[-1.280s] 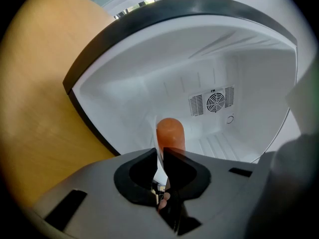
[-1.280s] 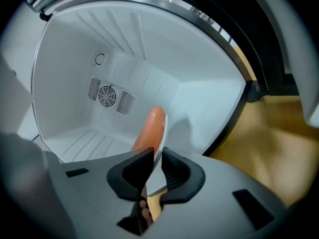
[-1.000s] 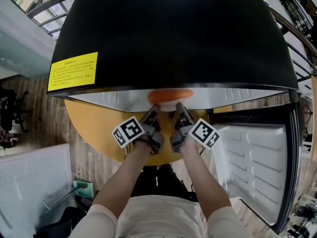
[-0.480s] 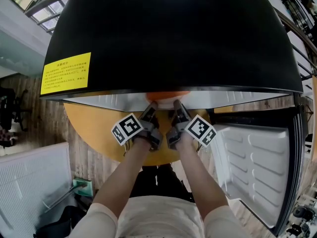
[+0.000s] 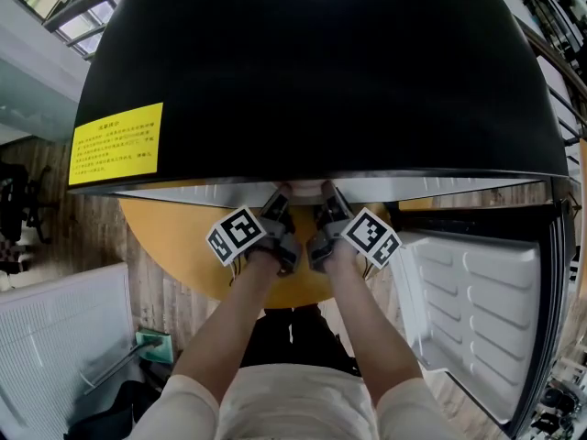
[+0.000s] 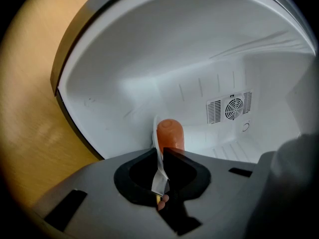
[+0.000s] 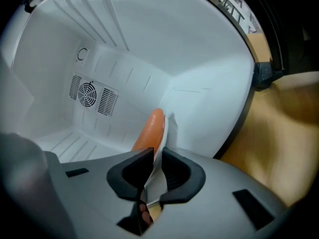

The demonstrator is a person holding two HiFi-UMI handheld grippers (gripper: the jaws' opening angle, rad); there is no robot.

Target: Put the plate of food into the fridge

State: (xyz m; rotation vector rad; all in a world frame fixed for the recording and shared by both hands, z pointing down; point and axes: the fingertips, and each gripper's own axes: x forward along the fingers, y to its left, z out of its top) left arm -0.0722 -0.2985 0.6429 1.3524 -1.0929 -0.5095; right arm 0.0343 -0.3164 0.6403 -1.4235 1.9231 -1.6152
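Jaws, left and right, pinch the plate [image 6: 160, 176] rim

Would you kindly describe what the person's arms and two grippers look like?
The left gripper and right gripper have grey bodies with black tongs, and each carries a white cube printed with black square markers. The person wears pale cream short sleeves; forearms are bare.

Round yellow wooden table [image 5: 174, 236] just in front of me. Plank floor [image 5: 151, 293] around it. White ribbed panel [image 5: 55, 346] lower left, small green thing [image 5: 156, 345] beside it.
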